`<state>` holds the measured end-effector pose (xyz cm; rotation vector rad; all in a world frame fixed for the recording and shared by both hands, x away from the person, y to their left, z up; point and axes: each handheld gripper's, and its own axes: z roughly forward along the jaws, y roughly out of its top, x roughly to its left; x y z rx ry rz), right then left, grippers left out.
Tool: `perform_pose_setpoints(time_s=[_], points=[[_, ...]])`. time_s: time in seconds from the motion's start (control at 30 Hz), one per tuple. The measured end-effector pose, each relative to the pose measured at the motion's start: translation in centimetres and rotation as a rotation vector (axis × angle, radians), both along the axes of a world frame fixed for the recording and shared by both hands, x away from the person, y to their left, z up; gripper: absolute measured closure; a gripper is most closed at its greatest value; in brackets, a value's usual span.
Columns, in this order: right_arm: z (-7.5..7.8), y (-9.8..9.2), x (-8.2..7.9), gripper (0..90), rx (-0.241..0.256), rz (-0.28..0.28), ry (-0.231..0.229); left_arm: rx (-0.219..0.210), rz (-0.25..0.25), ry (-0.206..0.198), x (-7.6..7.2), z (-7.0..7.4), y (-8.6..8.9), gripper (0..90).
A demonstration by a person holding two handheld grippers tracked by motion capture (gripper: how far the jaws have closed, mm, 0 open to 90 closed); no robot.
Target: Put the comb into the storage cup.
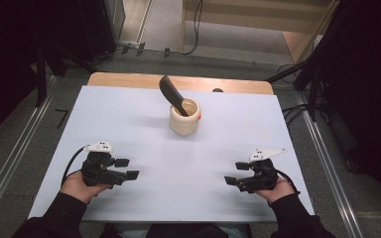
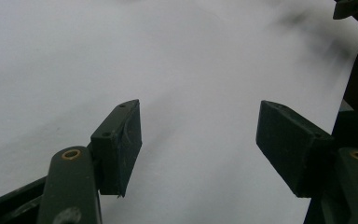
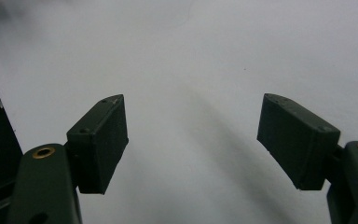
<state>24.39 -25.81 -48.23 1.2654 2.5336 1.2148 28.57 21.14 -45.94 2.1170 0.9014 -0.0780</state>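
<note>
Table (image 1: 144,114): a big table with a white top. A strip of brown wood shows along its far edge. The white top also shows under the jaws in both gripper views.

Floor (image 1: 307,144): grey, with metal rails running along both sides of the table. Some black wires lie on it at the far end and on the right.

Person: two arms in dark sleeves come in from the near edge of the table. One hand holds each gripper.

Left gripper (image 1: 127,168): it sits low over the near left part of the table and points toward the middle. Its jaws are wide apart and there is nothing between them. In its own view (image 2: 198,144) you see just white table in the gap. A black cable trails from its back.

Right gripper (image 1: 234,173): it sits low over the near right part of the table and points toward the middle, facing the left one. Its jaws are spread wide too and hold nothing. In its own view (image 3: 191,140) the gap shows bare white table.

Cup (image 1: 184,118): a cream cup with ridged sides. It stands upright near the far middle of the table, well apart from both grippers. There is a tiny orange spot on its right side.

Spoon (image 1: 171,92): a dark spoon or scoop. It stands in the cup and leans up and to the left, with its wide end sticking out above the rim.
</note>
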Motion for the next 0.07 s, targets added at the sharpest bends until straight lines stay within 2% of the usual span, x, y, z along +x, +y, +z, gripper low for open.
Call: perform_pose_setpoints(time_s=[0.07], points=[[-0.05,0.00,0.04,20.7,-0.002,0.000,-0.001,0.000,0.001,0.000,0.05,0.01,0.04,31.8]])
